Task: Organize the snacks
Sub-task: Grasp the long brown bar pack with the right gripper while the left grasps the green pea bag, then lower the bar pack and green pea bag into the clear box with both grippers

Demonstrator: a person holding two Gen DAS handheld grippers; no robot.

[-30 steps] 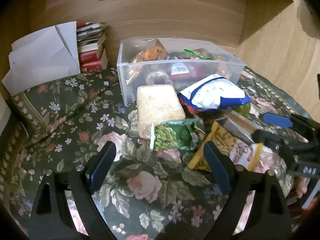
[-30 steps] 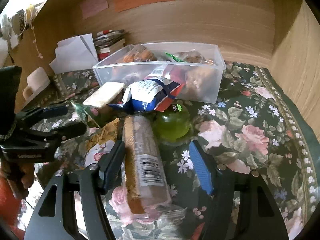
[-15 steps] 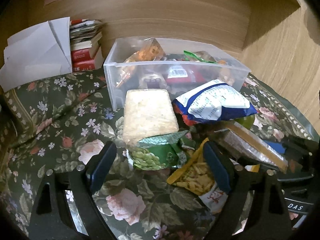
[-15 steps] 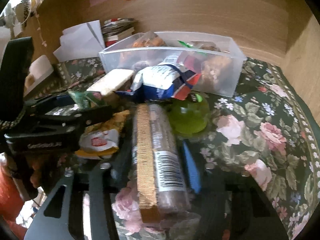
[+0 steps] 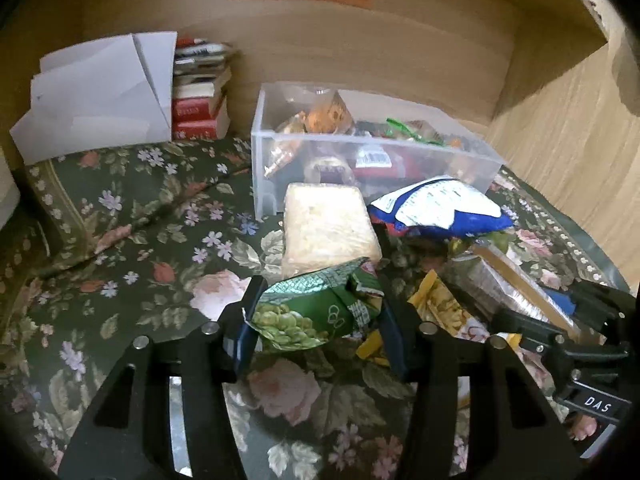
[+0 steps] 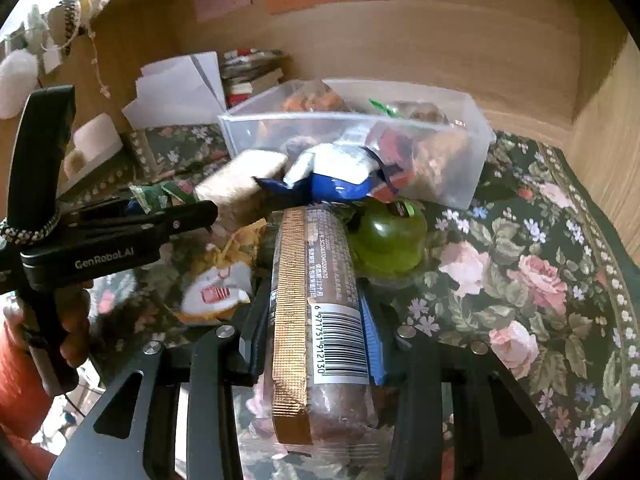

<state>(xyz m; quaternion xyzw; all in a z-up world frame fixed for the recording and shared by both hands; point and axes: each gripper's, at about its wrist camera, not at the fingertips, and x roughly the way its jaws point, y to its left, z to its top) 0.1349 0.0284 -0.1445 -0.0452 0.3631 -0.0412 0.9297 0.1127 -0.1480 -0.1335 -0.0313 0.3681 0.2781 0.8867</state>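
Clear plastic bin (image 5: 372,184) at back of floral cloth (image 5: 120,248), already part full; loose snacks piled just in front. Right gripper (image 6: 316,344) clamped tight on long brown biscuit pack (image 6: 320,300), barcode up. Left gripper (image 5: 316,320) closing, green pea-snack bag (image 5: 316,312) between jaws, crinkling. Best to finish squeeze mid-bag before lifting. Then clear blue-white bag (image 5: 436,208) and drop over bin rim.
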